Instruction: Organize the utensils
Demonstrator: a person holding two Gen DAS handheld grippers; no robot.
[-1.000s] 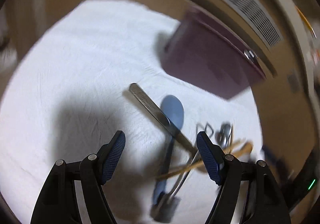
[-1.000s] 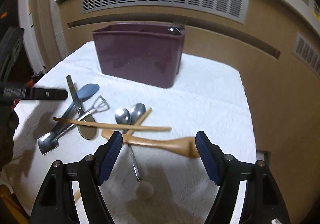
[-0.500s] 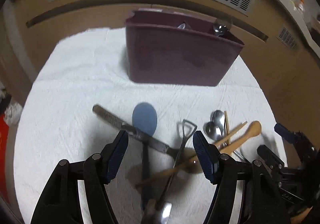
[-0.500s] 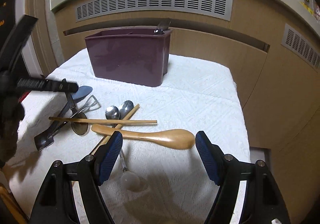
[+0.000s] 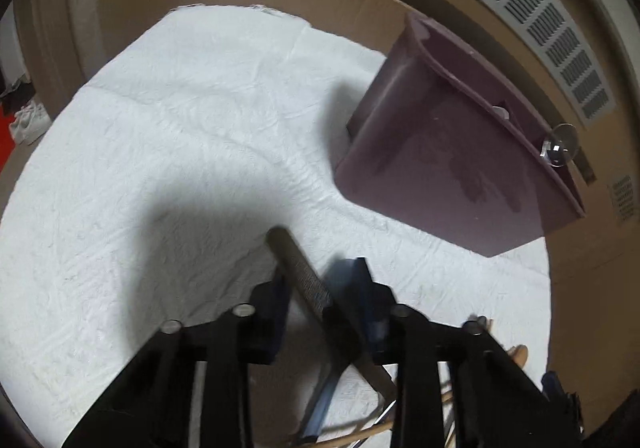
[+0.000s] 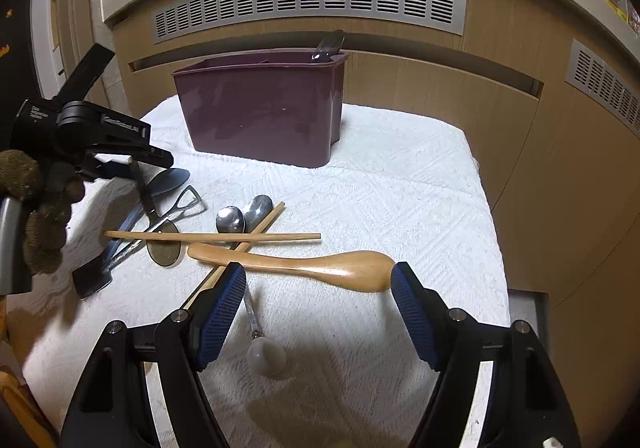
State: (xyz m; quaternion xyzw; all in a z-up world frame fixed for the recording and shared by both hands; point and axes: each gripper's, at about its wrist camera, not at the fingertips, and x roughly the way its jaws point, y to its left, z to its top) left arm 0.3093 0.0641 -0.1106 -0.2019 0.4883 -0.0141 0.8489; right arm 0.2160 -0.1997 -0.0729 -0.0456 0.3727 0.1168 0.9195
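Several utensils lie in a loose heap on the white cloth [image 6: 400,188]. My left gripper [image 5: 320,272] points down over the flat metal handle of a spoon [image 5: 308,280], which runs slantwise between its jaws. The jaws are closing, and a thin strip of cloth still shows beside the handle. In the right wrist view the left gripper [image 6: 132,164] sits on that handle at the heap's left. My right gripper [image 6: 318,272] hovers open just above the wooden spoon [image 6: 320,268], gripping nothing. The purple caddy [image 6: 260,116] [image 5: 440,176] stands behind, with a clear spoon [image 6: 330,44] in it.
A blue spoon [image 6: 170,182], a shovel-handled utensil [image 6: 188,200], two metal spoons [image 6: 230,218] and crossed chopsticks [image 6: 212,236] lie in the heap. A gloved hand [image 6: 40,208] holds the left gripper. Wooden cabinets with vents [image 6: 308,4] stand close behind the cloth.
The left gripper has moved down over the metal handle and its jaws have narrowed a lot around it. Its view has swung left. The right gripper has stayed open in place.
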